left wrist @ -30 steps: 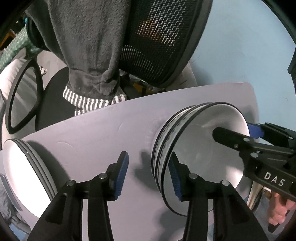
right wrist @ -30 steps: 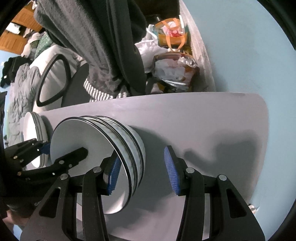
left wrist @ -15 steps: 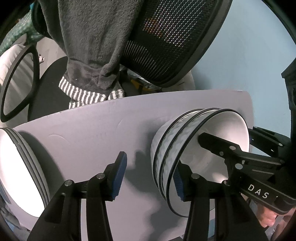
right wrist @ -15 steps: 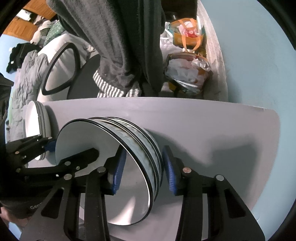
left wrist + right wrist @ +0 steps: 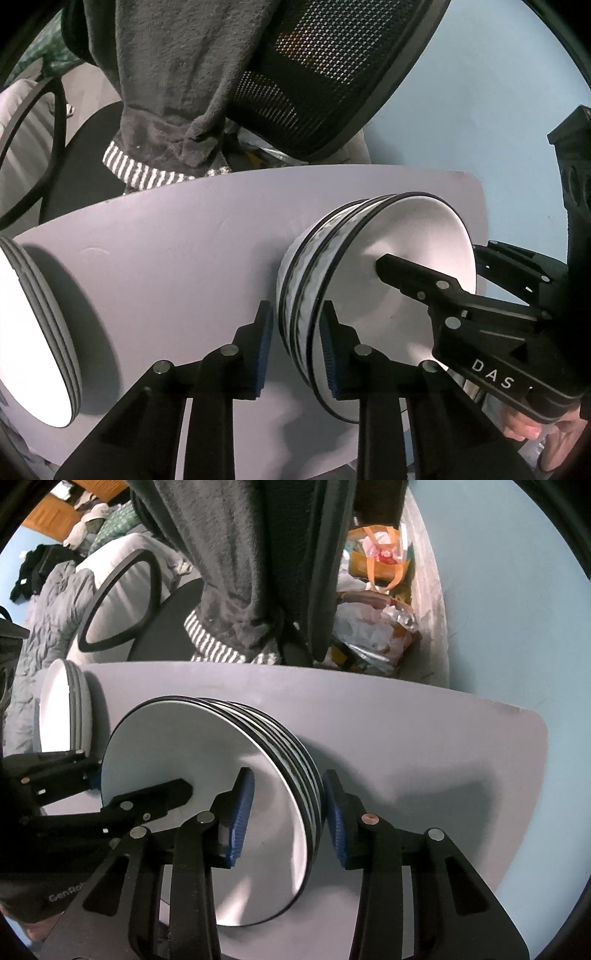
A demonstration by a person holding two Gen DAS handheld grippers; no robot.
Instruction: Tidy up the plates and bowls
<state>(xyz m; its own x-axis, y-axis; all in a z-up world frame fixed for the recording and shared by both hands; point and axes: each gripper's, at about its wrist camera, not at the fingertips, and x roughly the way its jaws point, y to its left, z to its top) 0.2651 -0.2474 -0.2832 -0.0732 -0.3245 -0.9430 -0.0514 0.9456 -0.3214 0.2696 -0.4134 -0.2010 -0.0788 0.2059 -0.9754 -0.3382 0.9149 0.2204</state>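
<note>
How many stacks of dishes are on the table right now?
2: the stack of bowls between both grippers' fingers, and the stack of plates at the table's left end.

Your path across the grey table [image 5: 424,746] is open to the right of the stacked bowls [image 5: 229,775]. To their left, a stack of plates [image 5: 62,709] blocks the table's edge, with a bare strip between the two. Behind the table, a mesh chair [image 5: 325,74] draped with a dark garment [image 5: 173,81] crowds the far edge.
</note>
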